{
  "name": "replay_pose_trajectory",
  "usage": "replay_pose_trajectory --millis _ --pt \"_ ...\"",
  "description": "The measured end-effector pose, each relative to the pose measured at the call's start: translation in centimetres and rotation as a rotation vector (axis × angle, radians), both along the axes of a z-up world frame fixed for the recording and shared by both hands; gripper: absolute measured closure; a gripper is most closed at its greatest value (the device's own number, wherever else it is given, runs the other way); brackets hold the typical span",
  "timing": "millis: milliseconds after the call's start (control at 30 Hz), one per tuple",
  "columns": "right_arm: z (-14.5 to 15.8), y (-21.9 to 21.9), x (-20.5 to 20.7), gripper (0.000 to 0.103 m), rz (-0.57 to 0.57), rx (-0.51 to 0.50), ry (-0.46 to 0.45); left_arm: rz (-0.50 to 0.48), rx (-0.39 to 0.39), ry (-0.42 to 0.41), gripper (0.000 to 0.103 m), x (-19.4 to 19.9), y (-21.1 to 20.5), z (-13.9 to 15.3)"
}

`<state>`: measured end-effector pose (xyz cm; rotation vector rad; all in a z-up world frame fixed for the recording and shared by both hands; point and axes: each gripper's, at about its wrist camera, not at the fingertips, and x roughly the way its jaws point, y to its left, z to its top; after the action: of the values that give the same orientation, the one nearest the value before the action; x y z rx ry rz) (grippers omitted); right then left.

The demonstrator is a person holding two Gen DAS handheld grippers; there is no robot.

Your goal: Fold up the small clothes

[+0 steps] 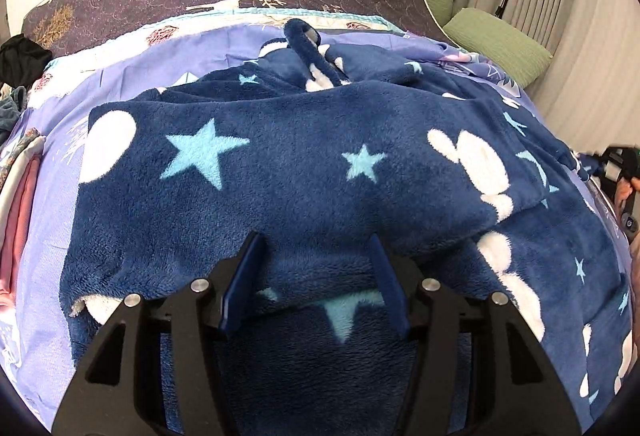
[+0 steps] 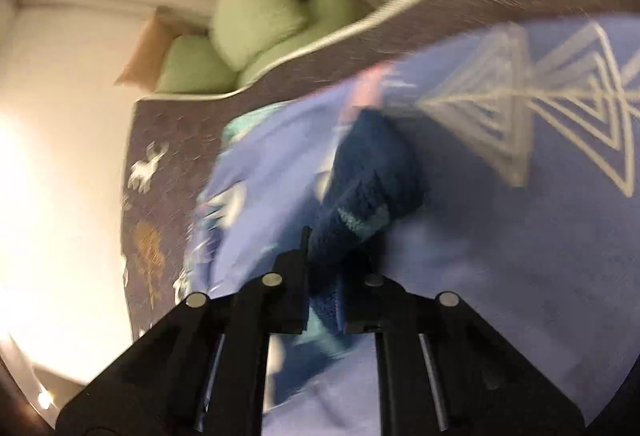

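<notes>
Left wrist view is sharp and evenly lit; right wrist view is motion-blurred, with left-side glare.

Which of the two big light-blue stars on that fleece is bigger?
The left star, beside the white circle. The smaller star lies nearer the white rabbit.

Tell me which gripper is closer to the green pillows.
Right. The right gripper grips the blue fleece garment near the bed edge beside the green pillows; the left gripper hovers over its near middle.

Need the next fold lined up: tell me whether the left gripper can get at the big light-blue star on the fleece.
Probably yes. The left gripper is open above the fleece, and the star lies uncovered just ahead with nothing between.
</notes>
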<state>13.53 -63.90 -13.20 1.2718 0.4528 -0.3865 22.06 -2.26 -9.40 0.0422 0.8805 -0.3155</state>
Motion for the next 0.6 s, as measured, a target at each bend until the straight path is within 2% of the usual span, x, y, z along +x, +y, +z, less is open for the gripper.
replay_pose_trajectory --millis 100,200,333,467,533,600 --pt "4.6 3.7 2.2 0.093 0.124 -0.086 -0.08 0.001 -0.005 -0.002 0.045 0.0 0.1 0.0" --pt "9.6 9.7 4.6 0.093 0.292 -0.201 -0.167 0.001 -0.014 -0.003 0.045 -0.1 0.2 0.1" --pt "15.4 21.4 7.5 0.093 0.549 -0.397 -0.273 0.001 -0.036 0.0 0.045 -0.1 0.5 0.1" --pt "17.6 30.7 8.8 0.093 0.746 -0.491 -0.342 0.0 -0.077 0.006 0.045 0.0 1.0 0.1" --pt "17.4 35.6 8.9 0.093 0.858 -0.543 -0.351 0.0 -0.12 0.01 0.045 0.0 1.6 0.2" --pt "16.5 38.6 8.6 0.093 0.93 -0.582 -0.331 0.003 -0.182 0.014 0.045 0.0 2.4 0.4"
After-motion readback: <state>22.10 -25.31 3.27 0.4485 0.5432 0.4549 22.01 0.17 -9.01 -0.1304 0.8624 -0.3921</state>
